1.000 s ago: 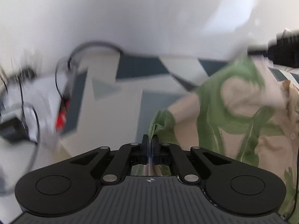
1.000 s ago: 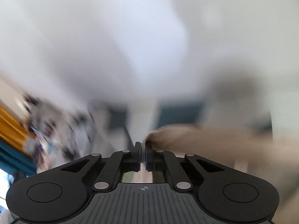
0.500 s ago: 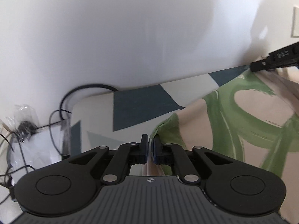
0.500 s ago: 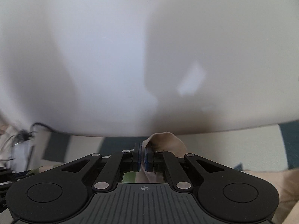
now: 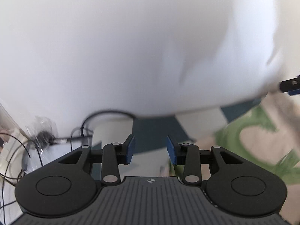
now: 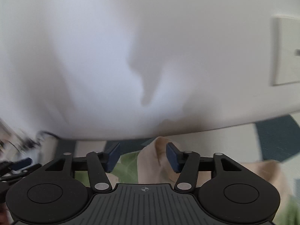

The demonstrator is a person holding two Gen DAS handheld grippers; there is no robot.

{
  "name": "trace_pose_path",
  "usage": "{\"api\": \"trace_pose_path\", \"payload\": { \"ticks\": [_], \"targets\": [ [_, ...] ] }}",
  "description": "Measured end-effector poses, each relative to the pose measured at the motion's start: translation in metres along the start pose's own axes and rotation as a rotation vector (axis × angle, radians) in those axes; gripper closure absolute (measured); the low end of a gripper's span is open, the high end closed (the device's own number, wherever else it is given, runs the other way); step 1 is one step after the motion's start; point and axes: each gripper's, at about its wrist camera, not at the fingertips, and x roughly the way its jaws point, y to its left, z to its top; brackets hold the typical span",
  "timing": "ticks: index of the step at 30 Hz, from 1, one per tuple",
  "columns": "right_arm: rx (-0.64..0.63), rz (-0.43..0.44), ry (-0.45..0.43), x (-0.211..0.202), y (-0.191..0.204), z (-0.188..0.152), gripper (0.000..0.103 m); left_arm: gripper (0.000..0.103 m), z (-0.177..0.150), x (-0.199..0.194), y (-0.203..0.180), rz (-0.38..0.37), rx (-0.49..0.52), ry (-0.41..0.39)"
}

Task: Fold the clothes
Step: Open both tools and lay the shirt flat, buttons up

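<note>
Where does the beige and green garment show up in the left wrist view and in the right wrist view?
Left wrist view: the garment fills the right side, right of the open left tool, not between its pads.
Right wrist view: a beige fold of the garment rises between the pads of the open right tool, green print left of it.
Shared landmark: the white and dark blue patterned surface under the white wall.

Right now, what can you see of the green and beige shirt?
The shirt is thin beige cloth with broad green brush-stroke swirls, lying loose and rumpled on the blue and white patterned surface. The left gripper is open and clear of it. A beige fold stands up between the open right gripper's fingers, seemingly ungripped.
</note>
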Motion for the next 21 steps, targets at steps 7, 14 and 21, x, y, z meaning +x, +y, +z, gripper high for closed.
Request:
{"api": "trace_pose_path", "payload": {
  "ticks": [7, 14, 21],
  "targets": [
    [0.137, -0.121, -0.102, -0.142, -0.087, 0.009, 0.054, 0.058, 0.009, -0.025, -0.05, -0.152, 0.1, -0.016],
    [0.185, -0.32, -0.143, -0.284, -0.17, -0.027, 0.059, 0.058, -0.018, -0.039, -0.136, -0.335, 0.262, 0.049],
    [0.269, -0.215, -0.031, -0.302, -0.159, -0.128, 0.058, 0.058, -0.055, -0.053, -0.179, -0.385, 0.276, 0.145]
  ]
}}
